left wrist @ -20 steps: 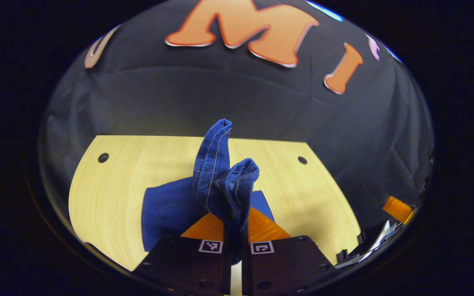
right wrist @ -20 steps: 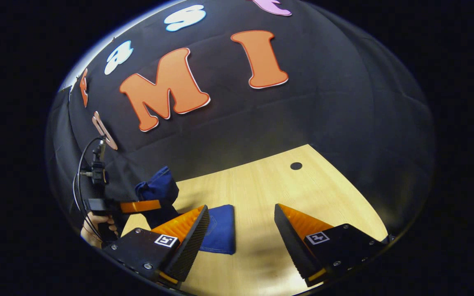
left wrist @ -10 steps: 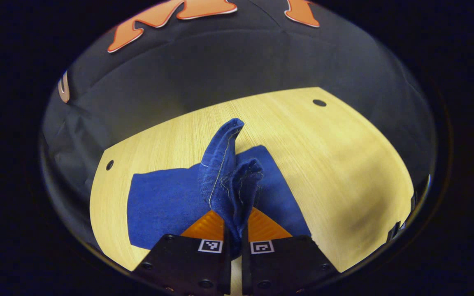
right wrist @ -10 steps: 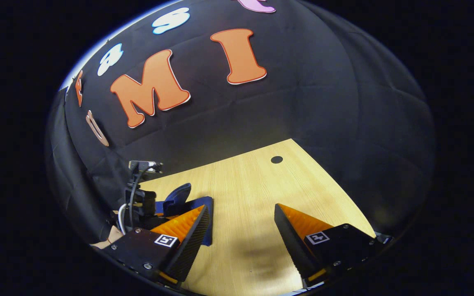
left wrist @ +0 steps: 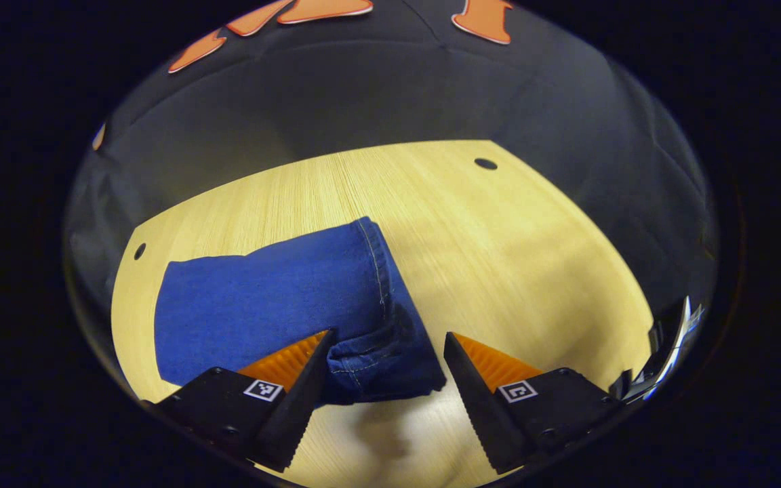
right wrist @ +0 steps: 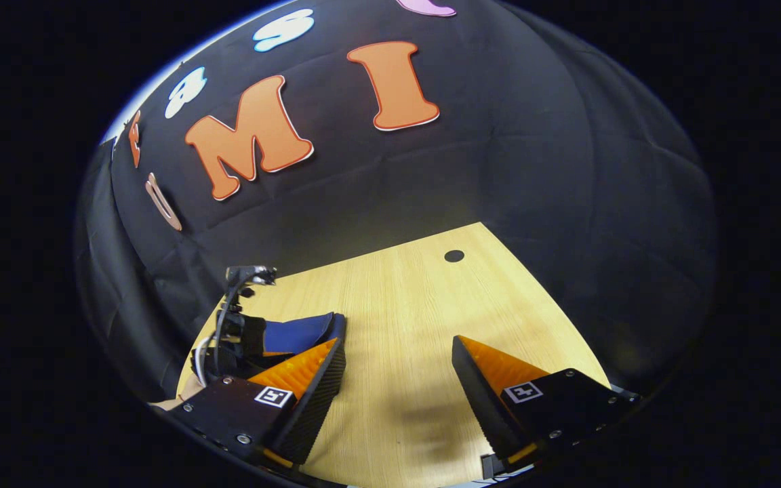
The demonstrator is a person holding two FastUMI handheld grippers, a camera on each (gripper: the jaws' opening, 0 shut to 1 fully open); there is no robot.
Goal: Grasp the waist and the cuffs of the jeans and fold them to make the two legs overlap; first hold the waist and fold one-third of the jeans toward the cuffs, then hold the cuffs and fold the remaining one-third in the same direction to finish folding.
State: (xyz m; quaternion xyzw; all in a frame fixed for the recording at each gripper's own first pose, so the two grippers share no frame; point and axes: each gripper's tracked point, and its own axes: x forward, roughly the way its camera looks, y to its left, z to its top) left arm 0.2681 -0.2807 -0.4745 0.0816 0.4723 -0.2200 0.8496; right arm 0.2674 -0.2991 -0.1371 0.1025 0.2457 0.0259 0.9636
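One pair jeans [left wrist: 275, 298] lies folded flat on wooden table [left wrist: 499, 257], cuffs at near right. Left gripper [left wrist: 385, 352]: fingers apart, straddling cuff corner. Right gripper [right wrist: 397, 369]: fingers apart over bare table, jeans far left.

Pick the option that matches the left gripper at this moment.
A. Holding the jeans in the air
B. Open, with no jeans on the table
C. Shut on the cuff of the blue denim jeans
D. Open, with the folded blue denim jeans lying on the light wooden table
D: the left gripper has its jaws spread apart, and the folded blue denim jeans lie flat on the light wooden table.
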